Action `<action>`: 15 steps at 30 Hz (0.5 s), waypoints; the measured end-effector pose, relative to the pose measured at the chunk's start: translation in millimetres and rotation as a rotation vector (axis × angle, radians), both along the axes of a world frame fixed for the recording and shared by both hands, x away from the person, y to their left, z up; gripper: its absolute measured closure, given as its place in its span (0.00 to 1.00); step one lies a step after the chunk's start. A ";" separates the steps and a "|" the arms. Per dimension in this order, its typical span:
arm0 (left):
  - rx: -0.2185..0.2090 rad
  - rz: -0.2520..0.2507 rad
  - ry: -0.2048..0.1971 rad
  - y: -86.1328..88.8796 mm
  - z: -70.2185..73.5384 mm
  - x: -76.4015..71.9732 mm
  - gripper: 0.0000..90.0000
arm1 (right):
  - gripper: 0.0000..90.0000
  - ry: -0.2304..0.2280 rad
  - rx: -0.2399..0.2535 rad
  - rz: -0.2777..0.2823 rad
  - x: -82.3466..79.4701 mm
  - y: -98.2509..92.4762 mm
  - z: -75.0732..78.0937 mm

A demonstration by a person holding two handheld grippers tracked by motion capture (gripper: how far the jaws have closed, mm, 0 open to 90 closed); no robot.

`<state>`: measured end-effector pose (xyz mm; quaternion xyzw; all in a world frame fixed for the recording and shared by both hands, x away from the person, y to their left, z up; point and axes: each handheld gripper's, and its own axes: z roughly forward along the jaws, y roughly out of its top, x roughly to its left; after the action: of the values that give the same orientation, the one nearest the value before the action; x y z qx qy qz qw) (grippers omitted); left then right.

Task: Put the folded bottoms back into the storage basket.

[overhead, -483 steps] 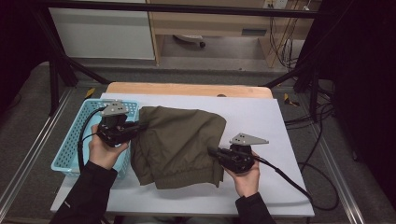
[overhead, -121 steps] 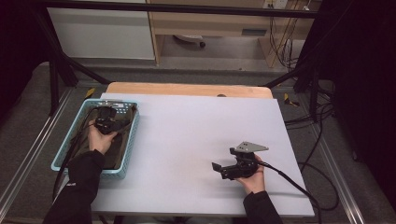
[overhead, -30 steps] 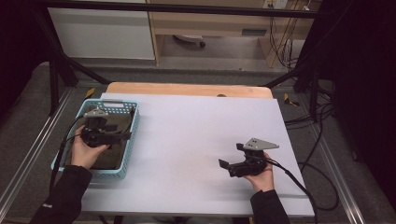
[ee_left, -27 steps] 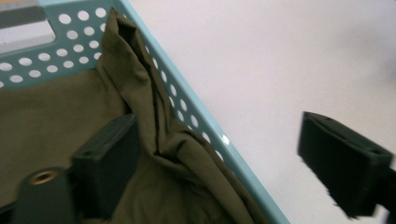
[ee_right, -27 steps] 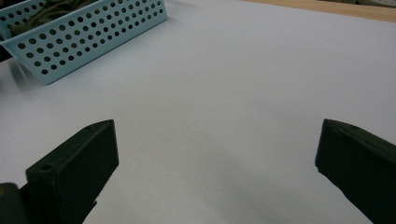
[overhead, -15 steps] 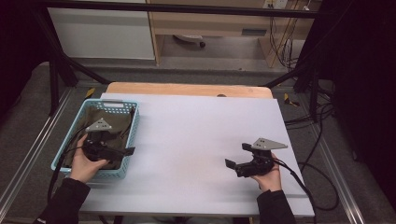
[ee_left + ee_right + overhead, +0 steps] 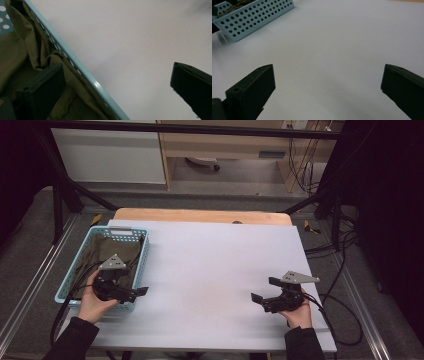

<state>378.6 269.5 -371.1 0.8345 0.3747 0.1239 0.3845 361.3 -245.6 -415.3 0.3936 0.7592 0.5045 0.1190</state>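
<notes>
High view: a person's hands enter from the bottom of the frame, each holding a two-jaw tool over a white worktop (image 7: 210, 270). At lower left of the frame, the left tool (image 7: 139, 292) hangs at the near right corner of a light-blue perforated basket (image 7: 142, 265), its jaws spread wide and gripping nothing; they have just been opening, and no cloth is between them. An olive-green cloth (image 7: 107, 251) lies bundled inside the basket, filling its floor.

Left gripper view: the basket's blue rim (image 7: 75, 66) runs diagonally across the frame and passes between the two jaws, so one jaw sits over the folded cloth (image 7: 15, 55) at lower left and the other over bare worktop (image 7: 130, 37) at lower right. The rim is the one obstacle between that tool and the open surface.

At lower right of the high view, the right tool (image 7: 261, 296) rests in the hand (image 7: 299, 312) well apart from the basket, jaws wide apart and empty, with a cable (image 7: 345, 320) trailing off the worktop's right edge. The right gripper view shows clear white worktop (image 7: 332, 50) between its jaws and the basket's dotted wall (image 7: 254, 18) at upper left.

Beyond the worktop's far edge stand a pale wooden strip (image 7: 200, 215), black frame legs and loose cables on a grey floor. No writing or brand mark is legible.
</notes>
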 end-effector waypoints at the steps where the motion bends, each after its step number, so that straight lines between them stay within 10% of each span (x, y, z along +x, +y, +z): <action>1: -0.002 0.004 -0.001 0.3 -0.2 -0.5 0.00 | 0.00 0.002 -0.001 0.001 -0.4 -1.6 -0.6; 15: -0.015 0.014 -0.023 4.7 -4.8 -8.4 0.00 | 0.00 0.015 -0.001 0.003 -2.2 -5.7 -3.0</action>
<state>370.2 274.2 -375.9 0.8275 0.3769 0.1333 0.3943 359.1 -251.3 -418.3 0.3963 0.7609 0.5013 0.1126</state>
